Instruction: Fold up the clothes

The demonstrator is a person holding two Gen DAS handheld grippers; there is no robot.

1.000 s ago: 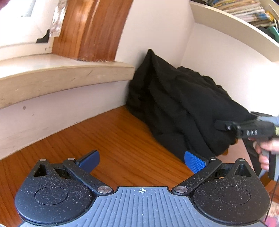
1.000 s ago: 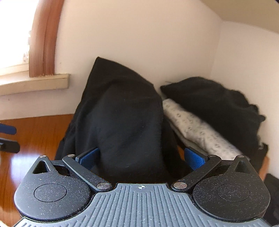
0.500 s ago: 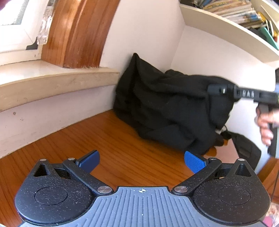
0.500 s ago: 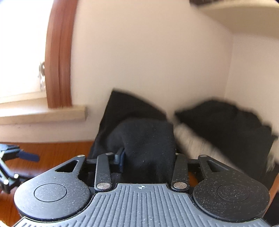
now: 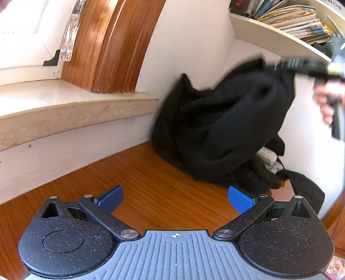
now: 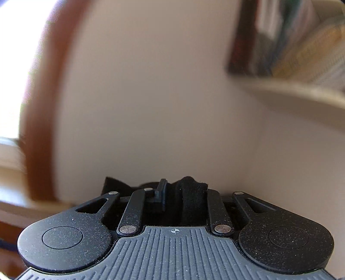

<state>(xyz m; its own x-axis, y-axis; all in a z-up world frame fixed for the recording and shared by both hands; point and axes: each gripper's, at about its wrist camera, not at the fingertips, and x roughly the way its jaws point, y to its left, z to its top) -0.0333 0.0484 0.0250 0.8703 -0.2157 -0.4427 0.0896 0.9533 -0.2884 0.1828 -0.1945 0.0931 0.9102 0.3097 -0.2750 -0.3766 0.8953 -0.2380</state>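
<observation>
nearest in the left wrist view, the left hand-held gripper (image 5: 175, 197) hangs low over the bare wood of the counter (image 5: 138, 185), its blue pads spread wide with nothing between them. beyond it the wooden surface runs to the back corner, where the two white walls meet.

in that corner sits the black garment (image 5: 217, 129), a bulky heap partly resting on the counter and leaning on the back wall. its upper part is drawn up and to the right, blurred, to where the right hand-held gripper (image 5: 284, 64) has it. a person's hand (image 5: 327, 97) grips the handle at the right edge of the picture. under the heap a bit of pale grey patterned cloth (image 5: 268, 158) shows, and another dark piece of cloth (image 5: 306, 189) lies near the counter's right edge.

in the right wrist view the right hand-held gripper (image 6: 183, 193) is closing, its jaws drawn near together with a bunched fold of the black garment (image 6: 190, 193) pinched between them.

farther off, a stone window sill (image 5: 64, 107) runs along the left wall under a wooden window frame (image 5: 112, 45). a white shelf (image 5: 269, 36) above the corner carries stacked books and magazines (image 5: 297, 19).
</observation>
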